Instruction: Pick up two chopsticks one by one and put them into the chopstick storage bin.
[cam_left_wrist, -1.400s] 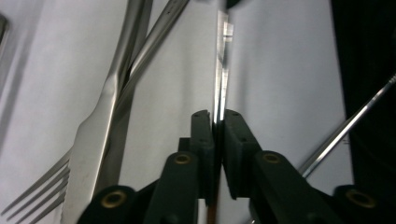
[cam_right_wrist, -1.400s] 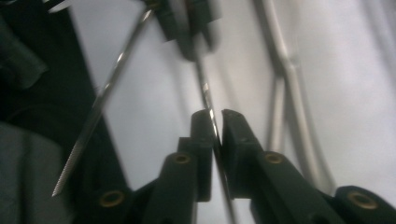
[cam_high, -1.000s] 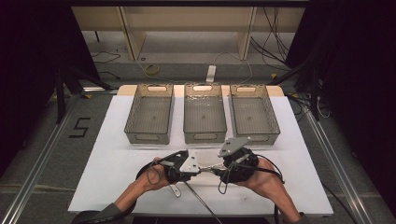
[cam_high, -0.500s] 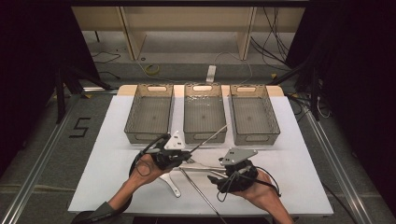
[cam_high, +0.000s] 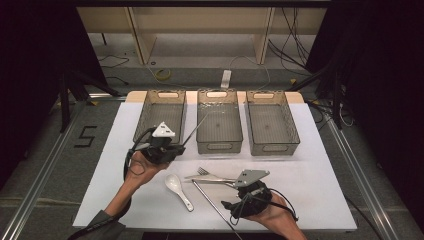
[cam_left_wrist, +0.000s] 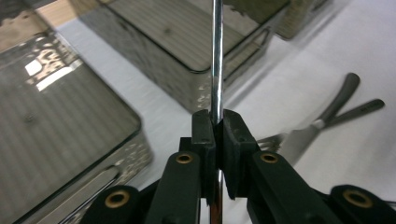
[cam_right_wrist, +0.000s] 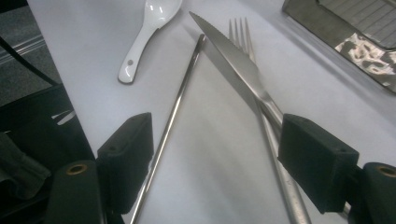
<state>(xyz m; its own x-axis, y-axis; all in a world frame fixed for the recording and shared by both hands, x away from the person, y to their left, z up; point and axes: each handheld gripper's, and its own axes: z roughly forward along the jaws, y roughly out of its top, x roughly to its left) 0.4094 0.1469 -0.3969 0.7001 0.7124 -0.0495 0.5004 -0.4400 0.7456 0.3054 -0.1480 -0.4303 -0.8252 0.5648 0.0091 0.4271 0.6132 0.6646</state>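
One metal chopstick (cam_left_wrist: 216, 60) has left the table since the earlier frames: the left gripper (cam_high: 172, 148), which sat low beside the right one, now stands at centre left of the high view, jaws closed tight on the rod, whose tip slants up toward the middle bin (cam_high: 219, 127). The right gripper (cam_high: 231, 204) has pulled back to the lower centre, jaws wide apart and empty, over the second chopstick (cam_right_wrist: 173, 116), the knife (cam_right_wrist: 233, 60) and the fork (cam_right_wrist: 239, 29), with the white spoon (cam_right_wrist: 147, 28) beyond. Sorting has likely begun; a drop into a bin seems next.
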